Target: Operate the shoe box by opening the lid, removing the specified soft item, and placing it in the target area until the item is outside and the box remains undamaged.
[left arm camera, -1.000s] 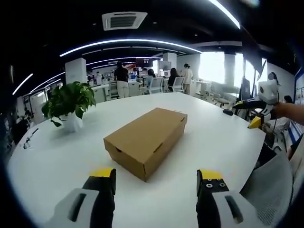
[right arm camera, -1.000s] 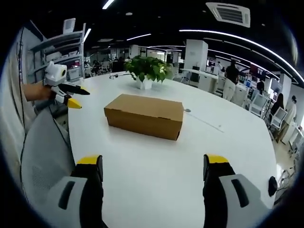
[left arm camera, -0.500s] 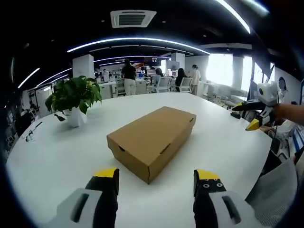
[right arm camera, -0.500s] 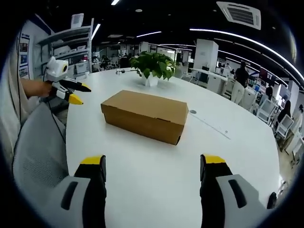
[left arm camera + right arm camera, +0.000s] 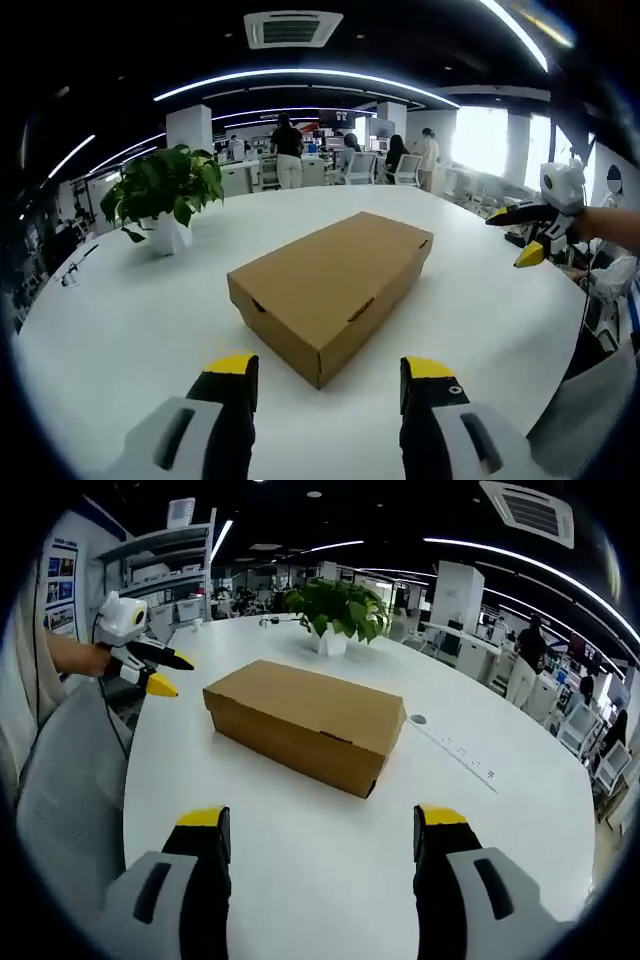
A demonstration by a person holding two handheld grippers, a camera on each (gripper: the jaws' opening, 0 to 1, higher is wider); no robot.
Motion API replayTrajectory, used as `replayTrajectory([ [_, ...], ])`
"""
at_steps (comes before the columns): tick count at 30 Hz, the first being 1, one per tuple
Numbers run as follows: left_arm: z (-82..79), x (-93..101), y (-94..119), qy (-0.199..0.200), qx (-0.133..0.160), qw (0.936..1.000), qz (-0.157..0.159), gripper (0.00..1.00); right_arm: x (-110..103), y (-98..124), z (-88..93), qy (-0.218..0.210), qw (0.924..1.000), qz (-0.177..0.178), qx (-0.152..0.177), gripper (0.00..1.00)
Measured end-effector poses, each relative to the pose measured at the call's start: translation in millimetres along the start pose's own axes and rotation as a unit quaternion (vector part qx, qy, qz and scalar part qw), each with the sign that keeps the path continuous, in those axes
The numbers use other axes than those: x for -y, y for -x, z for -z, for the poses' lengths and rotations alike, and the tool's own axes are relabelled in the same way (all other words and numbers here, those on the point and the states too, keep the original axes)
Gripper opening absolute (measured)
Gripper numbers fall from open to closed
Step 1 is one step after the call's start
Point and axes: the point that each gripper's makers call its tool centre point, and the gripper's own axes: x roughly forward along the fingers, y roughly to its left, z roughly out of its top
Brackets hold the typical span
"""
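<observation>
One brown shoe box (image 5: 335, 288) sits lid-down and closed near the middle of one large white desk (image 5: 120, 320), with one potted plant (image 5: 165, 195) standing well apart from it toward the desk's far side. In the left gripper view the left tool (image 5: 328, 372) hangs low over the desk just short of the box's near corner, its two yellow-tipped jaws spread wide with nothing between them. In the right gripper view the right tool (image 5: 325, 825) is likewise spread and empty, facing the box (image 5: 305, 723) along its long side, with bare white desk (image 5: 520, 810) between jaws and cardboard. Each tool also appears in the other's view, held out over the desk's edge (one at each side of the box), well clear of it. The box lies well in from every edge of the desk, with open surface all round it. A grey mesh chair (image 5: 60, 800) stands against the near edge. Several people stand and sit at workstations far behind.
</observation>
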Motion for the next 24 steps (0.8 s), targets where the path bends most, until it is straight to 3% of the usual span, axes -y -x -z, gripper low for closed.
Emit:
replayTrajectory([
  [13, -4.0, 11.8, -26.2, -0.01, -0.013, 0.9998, 0.012, 0.58, 21.5, -27.0, -2.9, 0.011, 0.9995, -0.028, -0.006, 0.65],
  [24, -2.3, 2.4, -41.0, -0.003, -0.016, 0.9998, -0.014, 0.55, 36.5, -54.9, -7.5, 0.011, 0.9988, -0.047, -0.003, 0.61],
])
